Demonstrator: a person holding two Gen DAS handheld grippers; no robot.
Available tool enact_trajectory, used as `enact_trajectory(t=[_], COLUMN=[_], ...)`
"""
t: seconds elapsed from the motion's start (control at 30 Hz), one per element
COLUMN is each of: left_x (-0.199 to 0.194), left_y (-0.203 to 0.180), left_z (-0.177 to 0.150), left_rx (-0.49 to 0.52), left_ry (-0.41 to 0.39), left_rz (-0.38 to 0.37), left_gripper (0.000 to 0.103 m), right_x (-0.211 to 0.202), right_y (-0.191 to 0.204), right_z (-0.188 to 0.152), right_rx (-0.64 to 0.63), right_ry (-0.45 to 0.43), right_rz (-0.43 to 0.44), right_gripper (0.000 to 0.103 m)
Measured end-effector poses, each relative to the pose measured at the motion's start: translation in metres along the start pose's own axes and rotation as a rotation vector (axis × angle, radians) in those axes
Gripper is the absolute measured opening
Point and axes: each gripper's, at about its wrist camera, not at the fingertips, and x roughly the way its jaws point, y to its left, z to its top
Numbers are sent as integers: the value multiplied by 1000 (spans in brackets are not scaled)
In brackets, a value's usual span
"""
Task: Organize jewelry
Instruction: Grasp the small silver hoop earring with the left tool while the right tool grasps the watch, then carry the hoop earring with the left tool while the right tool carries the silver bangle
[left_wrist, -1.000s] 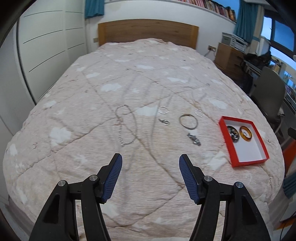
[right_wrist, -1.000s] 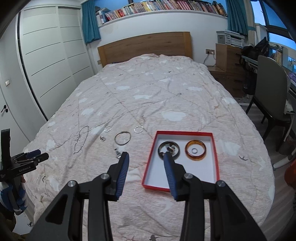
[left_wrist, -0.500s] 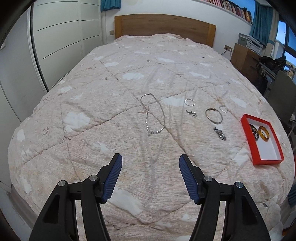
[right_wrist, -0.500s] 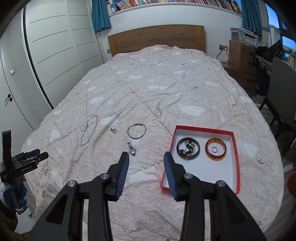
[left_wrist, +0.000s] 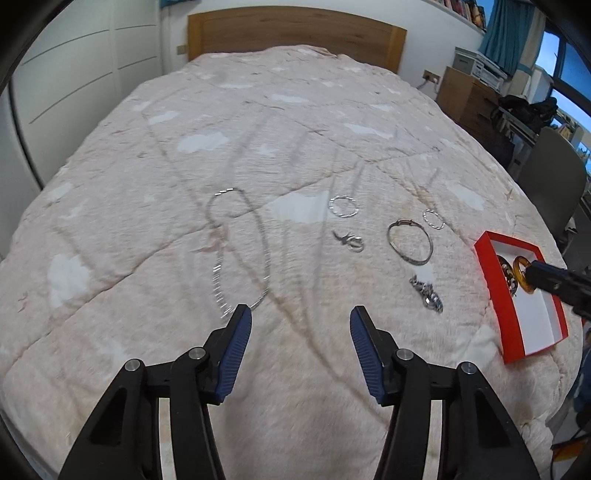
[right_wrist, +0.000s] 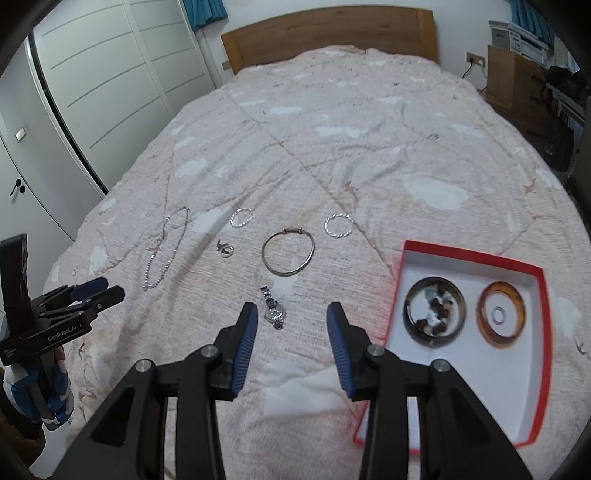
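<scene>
the bedspread (right_wrist: 369, 155) is soft, matt quilted cloth with a slightly fuzzy nap, and the headboard (right_wrist: 328, 35) behind it is smooth, matt wood. the necklace (left_wrist: 236, 254), bangle (right_wrist: 288, 253), twisted hoops (right_wrist: 338, 225) and watch (right_wrist: 273, 308) look like shiny silvery metal. the red box (right_wrist: 472, 256) looks like matt card with a white lining, holding a glossy amber bangle (right_wrist: 500, 314).

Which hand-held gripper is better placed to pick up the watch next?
Right. The right hand-held gripper has the watch just ahead between its empty fingers; the left hand-held gripper faces the necklace.
</scene>
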Motion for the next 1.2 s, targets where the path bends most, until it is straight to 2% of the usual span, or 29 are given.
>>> enact_trajectory(t=[0.1,0.33,0.47,0.8,0.93,1.0,1.17,1.2], left_x=[30,94,119,136,137,136,133,131], left_y=[-14,-36,-36,-39,-40,-39,-41,-40], left_z=[18,47,52,51,47,46,41,41], left_rx=[17,50,48,78,81,72,81,77], left_ry=[22,74,105,103,104,106,109,110], left_rz=[-50,-98,-115,-134,-141,-155,-155,-157], left_gripper=[50,46,37,24,20,20,19,19], right_x=[34,101,124,161,168,170,171,170], right_y=[-6,-18,-26,-28,-23,-19,-15,-14], right_z=[10,32,41,52,51,50,46,45], right_rx=[12,33,50,67,54,41,43,47], right_ry=[43,115,137,170,175,177,174,171], right_rz=[9,11,13,27,5,-16,-32,-32], right_gripper=[37,37,37,37,37,33,10,9])
